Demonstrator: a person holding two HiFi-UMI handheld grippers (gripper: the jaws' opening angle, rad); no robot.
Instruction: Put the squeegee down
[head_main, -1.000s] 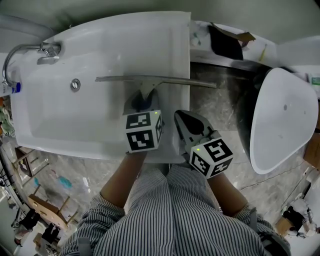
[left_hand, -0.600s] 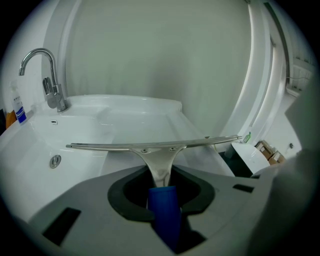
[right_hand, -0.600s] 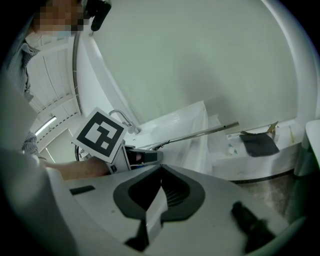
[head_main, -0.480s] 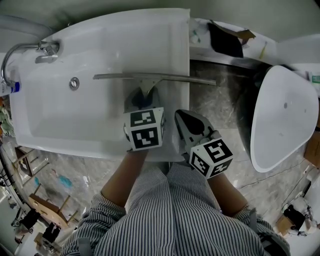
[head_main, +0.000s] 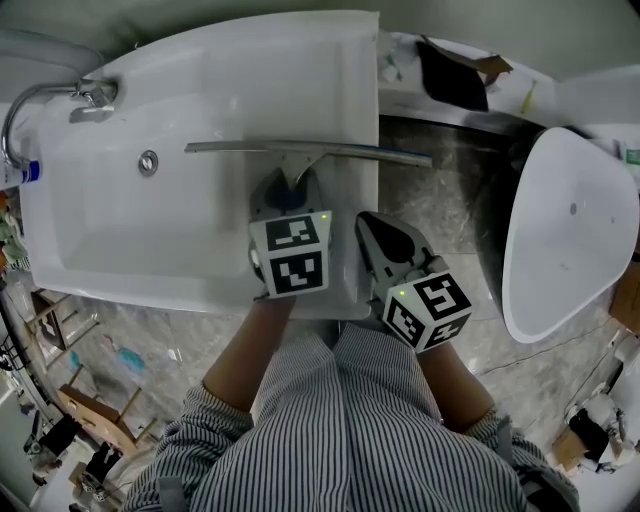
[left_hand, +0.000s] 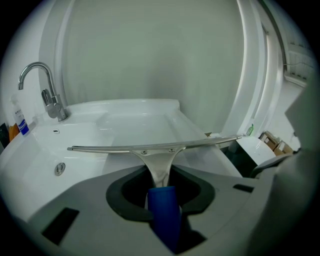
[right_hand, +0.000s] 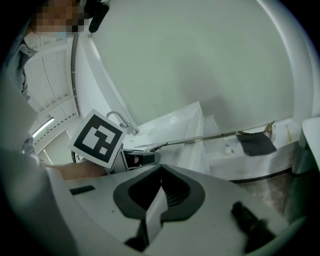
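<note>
Between left gripper (left_hand: 161, 182) jaws: squeegee (left_hand: 155, 150) blue handle, pinched.
Right gripper (right_hand: 159, 175) jaws: pressed together, empty.
Squeegee blade: over washbasin (head_main: 120, 250) ledge, overhanging its right edge.
Risk: let go here, the overhanging blade may tip off the ledge.

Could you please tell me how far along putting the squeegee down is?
Done: nothing yet. In hand: the left tool grips the squeegee by its blue handle, blade across the sink; whether it rests there is unclear. The right tool is shut and empty. Left: set it down and release.
</note>
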